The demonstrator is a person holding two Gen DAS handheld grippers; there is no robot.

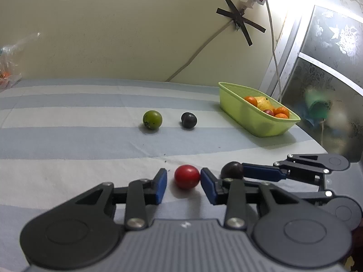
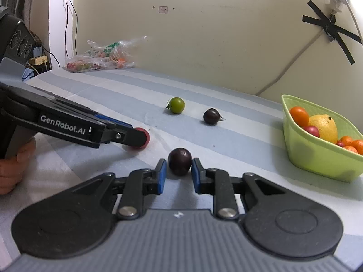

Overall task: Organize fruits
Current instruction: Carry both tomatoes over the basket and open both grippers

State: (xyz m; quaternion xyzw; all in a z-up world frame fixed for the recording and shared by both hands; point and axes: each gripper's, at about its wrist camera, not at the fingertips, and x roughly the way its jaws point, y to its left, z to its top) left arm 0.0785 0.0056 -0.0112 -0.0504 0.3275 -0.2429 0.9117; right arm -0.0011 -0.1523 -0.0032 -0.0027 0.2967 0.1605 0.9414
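Note:
A red round fruit (image 1: 187, 176) lies on the striped cloth between the fingers of my left gripper (image 1: 183, 181); the right pad touches it, the left pad stands off, so the gripper is open. A dark plum (image 2: 179, 161) lies between the fingers of my right gripper (image 2: 178, 174), with small gaps on both sides; that gripper is open too. The plum also shows in the left wrist view (image 1: 231, 170). A green fruit (image 1: 152, 119) and a second dark plum (image 1: 189, 120) lie farther back. A green basket (image 1: 256, 122) at the right holds oranges, a lemon and red fruits.
A plastic bag of produce (image 2: 102, 56) lies at the far left by the wall. A cable (image 1: 197, 52) is taped to the wall behind the table. The table's right edge runs just past the basket. A window frame (image 1: 317, 68) stands at right.

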